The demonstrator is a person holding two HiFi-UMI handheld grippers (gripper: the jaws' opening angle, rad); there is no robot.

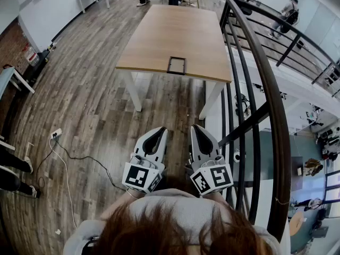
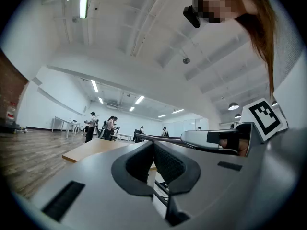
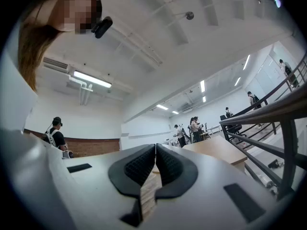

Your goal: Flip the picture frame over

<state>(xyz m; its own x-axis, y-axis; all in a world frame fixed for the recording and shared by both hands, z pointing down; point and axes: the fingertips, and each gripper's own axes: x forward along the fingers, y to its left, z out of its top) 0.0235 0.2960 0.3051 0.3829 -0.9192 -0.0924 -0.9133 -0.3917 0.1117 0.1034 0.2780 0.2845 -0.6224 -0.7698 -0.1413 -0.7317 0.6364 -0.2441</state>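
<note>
The picture frame (image 1: pixel 176 65), a small dark rectangle, lies flat near the front edge of a long wooden table (image 1: pixel 175 31) ahead of me. Both grippers are held close to my body, well short of the table and side by side above the floor. My left gripper (image 1: pixel 161 130) has its jaws together with nothing between them, and the left gripper view (image 2: pixel 154 143) shows the same. My right gripper (image 1: pixel 196 127) is shut and empty too, its pads meeting in the right gripper view (image 3: pixel 155 146). Neither gripper view shows the frame.
A dark metal railing (image 1: pixel 260 73) curves along my right, with a lower level beyond it. A power strip (image 1: pixel 56 134) and its cable (image 1: pixel 69 153) lie on the wood floor at left. Several people stand beyond the table's far end.
</note>
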